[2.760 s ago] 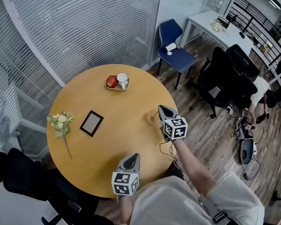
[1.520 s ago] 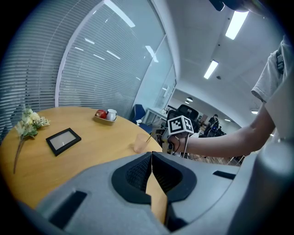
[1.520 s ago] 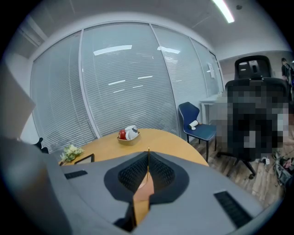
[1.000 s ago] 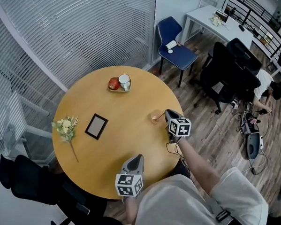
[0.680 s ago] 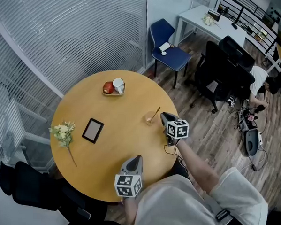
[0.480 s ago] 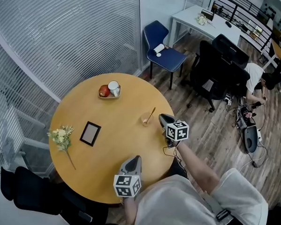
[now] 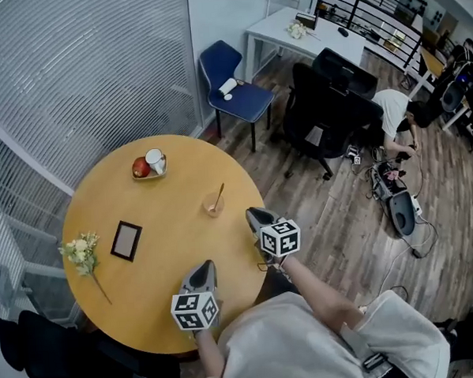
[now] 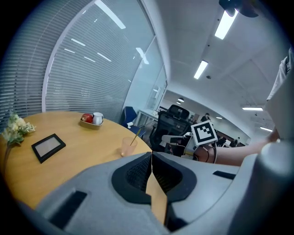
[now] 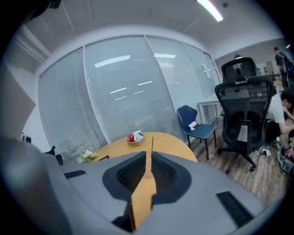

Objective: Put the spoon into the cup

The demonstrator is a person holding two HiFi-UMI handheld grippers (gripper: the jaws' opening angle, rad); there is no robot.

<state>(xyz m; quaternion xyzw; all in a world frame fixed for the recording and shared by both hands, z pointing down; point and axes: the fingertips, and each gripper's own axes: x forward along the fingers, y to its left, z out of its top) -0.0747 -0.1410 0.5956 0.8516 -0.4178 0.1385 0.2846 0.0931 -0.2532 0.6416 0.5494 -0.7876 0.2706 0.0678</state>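
Spoon (image 7: 219,195) in cup (image 7: 213,207); left gripper (image 7: 206,266), right gripper (image 7: 252,214) fingers (image 9: 132,172) closed.

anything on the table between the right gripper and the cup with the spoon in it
Nothing visible. Only bare table lies between the right gripper and the cup, and the spoon already stands in it.

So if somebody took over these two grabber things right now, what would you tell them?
Left gripper: jaws shut, empty, over the near part of the round table.
Right gripper: jaws shut, empty, close to the cup but apart from it.
The cup stands upright near the table's right edge. The spoon is in it, with its handle leaning out.
Done: spoon in cup.
Left: nothing for the task, as far as I can see. Just draw both grippers away.
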